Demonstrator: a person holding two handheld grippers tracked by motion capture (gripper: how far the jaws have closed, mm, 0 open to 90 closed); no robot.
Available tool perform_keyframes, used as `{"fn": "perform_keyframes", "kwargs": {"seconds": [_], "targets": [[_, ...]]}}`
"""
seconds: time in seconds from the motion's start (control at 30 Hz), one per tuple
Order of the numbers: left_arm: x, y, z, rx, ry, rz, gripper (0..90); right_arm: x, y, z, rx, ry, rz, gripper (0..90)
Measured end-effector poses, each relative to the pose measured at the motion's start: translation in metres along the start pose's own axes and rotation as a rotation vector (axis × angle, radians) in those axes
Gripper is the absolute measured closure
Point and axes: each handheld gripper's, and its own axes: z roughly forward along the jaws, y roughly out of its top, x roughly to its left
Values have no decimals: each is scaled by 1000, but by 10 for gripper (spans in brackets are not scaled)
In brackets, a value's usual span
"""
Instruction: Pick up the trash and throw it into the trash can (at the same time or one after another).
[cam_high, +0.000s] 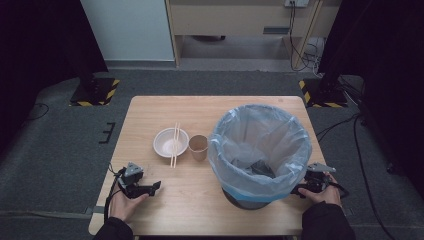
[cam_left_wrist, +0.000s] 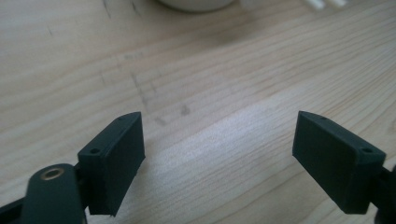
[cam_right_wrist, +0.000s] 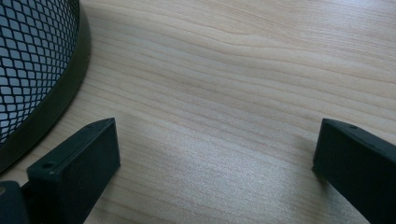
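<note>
A white bowl (cam_high: 170, 142) sits near the middle of the wooden table (cam_high: 150, 109), with a pair of chopsticks (cam_high: 175, 143) laid across it. Right of it stands a brown paper cup (cam_high: 198, 147). A black mesh bin (cam_high: 258, 148) lined with a pale blue bag stands at the right. My left gripper (cam_high: 154, 187) rests low at the front left, open, with bare wood between its jaws; the left gripper view (cam_left_wrist: 219, 154) shows the bowl's edge (cam_left_wrist: 196, 3) far ahead. My right gripper (cam_high: 300, 189) is open at the front right, beside the bin's base (cam_right_wrist: 42, 79).
The table's front edge runs just behind both hands. Bare wood lies between the left gripper and the bowl. Beyond the table, grey floor carries two stand bases with yellow-black tape (cam_high: 95, 92) and cables (cam_high: 300, 50).
</note>
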Motion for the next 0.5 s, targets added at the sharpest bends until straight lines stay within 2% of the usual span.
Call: {"fn": "perform_keyframes", "kwargs": {"seconds": [0.23,0.4,0.5], "targets": [[-7,8,-14,-63,-5,-25,163,0,0,0,-4,4,-2,7],[-9,15,-24,-82,25,-46,158,-1,0,0,-4,9,-6,9],[-8,20,-29,-116,39,-49,156,-1,0,0,-4,10,-6,10]]}}
